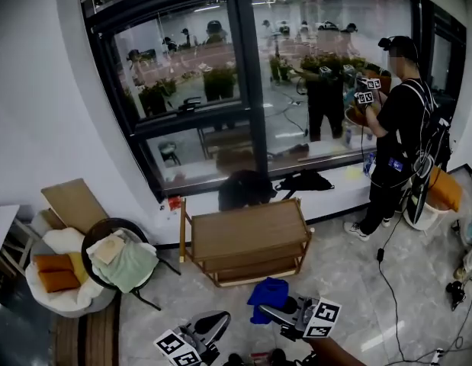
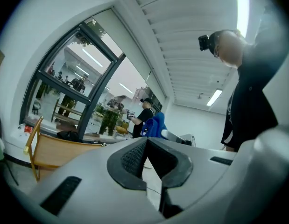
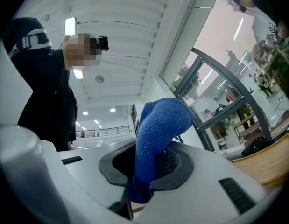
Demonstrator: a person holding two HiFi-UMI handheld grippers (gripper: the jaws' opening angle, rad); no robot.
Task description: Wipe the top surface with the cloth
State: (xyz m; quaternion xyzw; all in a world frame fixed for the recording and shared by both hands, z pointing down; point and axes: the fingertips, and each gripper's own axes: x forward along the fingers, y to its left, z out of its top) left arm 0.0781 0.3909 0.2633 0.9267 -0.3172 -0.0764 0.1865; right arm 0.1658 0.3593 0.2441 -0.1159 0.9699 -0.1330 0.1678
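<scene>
Lower centre-left: left gripper (image 1: 214,325), jaws pressed together with nothing between them. Centre: wooden rack (image 1: 247,231) beneath the window. Lower centre-right: right gripper (image 1: 274,309), jaws pinching the blue cloth (image 1: 268,291), which hangs just below the rack in frame, apart from its top surface.

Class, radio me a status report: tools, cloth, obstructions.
Right tool shut on blue cloth. Left tool shut, empty. Cloth short of wooden shelf; top bare.

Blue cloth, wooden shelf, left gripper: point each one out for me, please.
blue cloth (image 3: 159,125), right gripper view, on the fold standing above the jaws.
wooden shelf (image 1: 247,232), head view, on its bare top board.
left gripper (image 2: 146,143), left gripper view, where its closed fingertips meet.
</scene>
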